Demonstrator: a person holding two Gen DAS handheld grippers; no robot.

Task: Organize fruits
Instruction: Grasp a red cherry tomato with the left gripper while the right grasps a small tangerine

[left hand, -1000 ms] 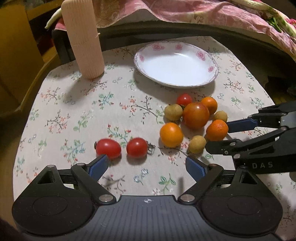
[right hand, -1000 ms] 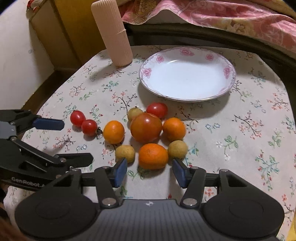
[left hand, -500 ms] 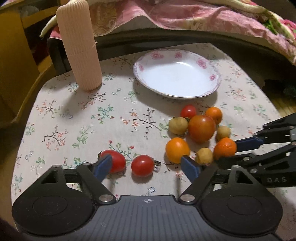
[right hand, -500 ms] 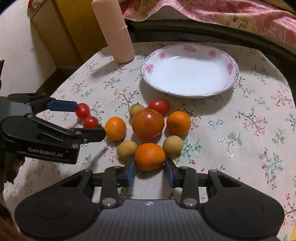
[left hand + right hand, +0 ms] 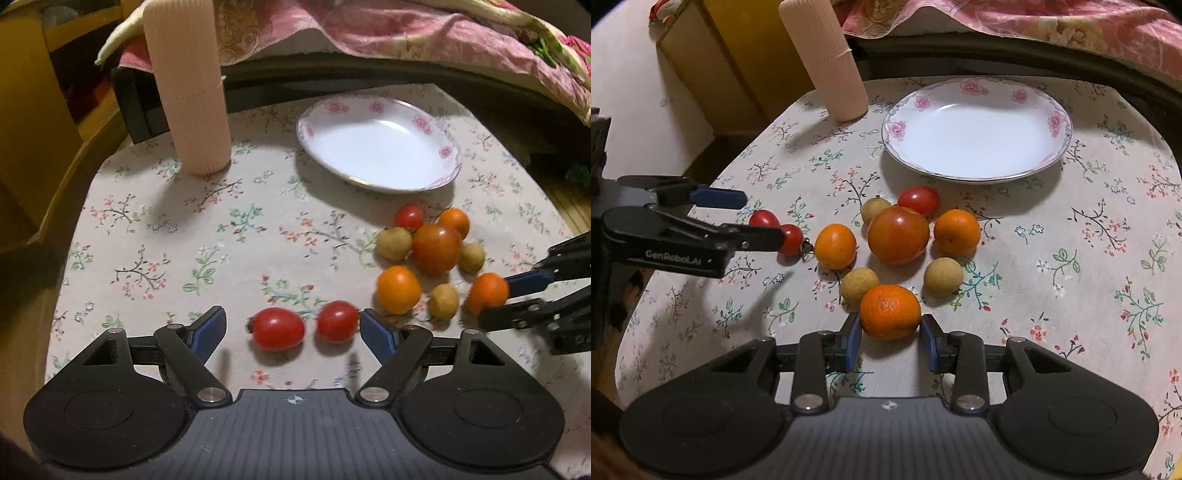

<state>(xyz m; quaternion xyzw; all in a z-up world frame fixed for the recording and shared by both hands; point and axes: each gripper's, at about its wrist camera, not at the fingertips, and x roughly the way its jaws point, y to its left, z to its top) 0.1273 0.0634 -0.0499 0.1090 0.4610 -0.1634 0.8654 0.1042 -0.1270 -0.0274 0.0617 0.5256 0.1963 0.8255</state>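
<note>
Across the middle of both views spreads the desk (image 5: 1089, 229) under a cloth printed with small flowering twigs. At the upper right of centre in the right wrist view sits a white plate (image 5: 1049, 122) with pink roses round its rim, nothing lying on it. At the upper left stands a tall ribbed pale-pink cylinder (image 5: 827, 62), upright, well apart from the plate.

Along the bottom of the left wrist view the left tongs (image 5: 293, 326) are spread wide. Two cherry tomatoes lie between the blue tips: the longer one (image 5: 277, 328) nearer the left tip but apart from it, the rounder one (image 5: 337, 320) just beside the right tip; whether it touches I cannot tell.

Along the bottom of the right wrist view the right tongs (image 5: 891, 338) are set narrow around a mandarin (image 5: 890, 312), with the blue pads (image 5: 854, 338) right at its sides; I cannot tell whether they press on it.

Above the mandarin, in the centre of the frame, lies the cluster of fruit. A big red-orange tomato (image 5: 898, 234) sits in the middle. An orange (image 5: 956, 232) lies at its right and another orange (image 5: 835, 246) at its left. A red cherry tomato (image 5: 919, 201) lies behind it, towards the plate. Three small tan round fruits ring the group: one (image 5: 874, 208) behind, one (image 5: 942, 276) at the lower right, and one (image 5: 858, 288) touching the mandarin's left shoulder.
</note>
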